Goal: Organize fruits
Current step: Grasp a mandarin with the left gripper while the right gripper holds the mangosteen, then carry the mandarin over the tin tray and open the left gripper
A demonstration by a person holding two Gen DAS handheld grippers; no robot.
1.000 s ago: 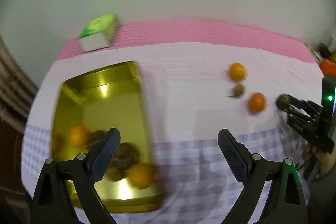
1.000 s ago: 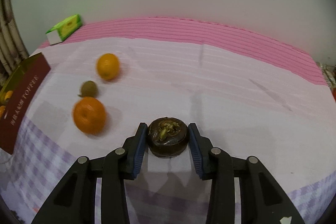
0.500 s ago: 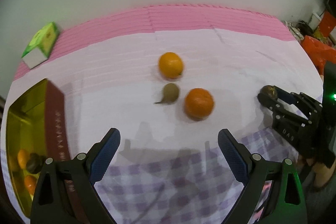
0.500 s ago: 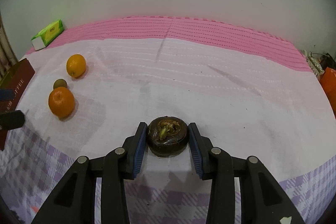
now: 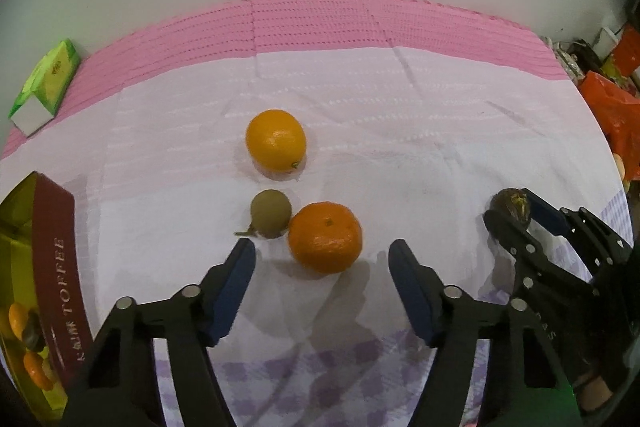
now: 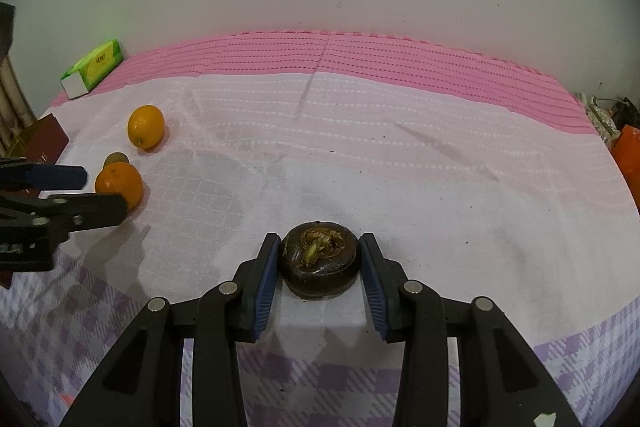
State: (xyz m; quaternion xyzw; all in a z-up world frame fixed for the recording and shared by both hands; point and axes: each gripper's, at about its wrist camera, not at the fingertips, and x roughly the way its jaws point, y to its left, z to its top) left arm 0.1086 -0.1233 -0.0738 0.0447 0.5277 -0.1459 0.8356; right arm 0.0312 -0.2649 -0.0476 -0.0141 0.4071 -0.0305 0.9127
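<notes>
A deep-orange tangerine lies on the cloth just ahead of my left gripper. The jaws are closing, and the pads stand clear on either side of it. A small green-brown fruit touches the tangerine's left side, and a yellow-orange orange lies beyond. In the right wrist view my right gripper is shut on a flat dark-brown fruit that rests on the cloth. The tangerine and left gripper show at that view's left edge.
A gold tin with a maroon "TOFFEE" side stands at the left, with several fruits inside. A green tissue box sits at the far left on the pink strip. An orange bag and clutter lie past the right edge.
My left gripper swung from above the tin to the fruit cluster, came lower, and its jaws narrowed. The right gripper stayed on the dark fruit.
</notes>
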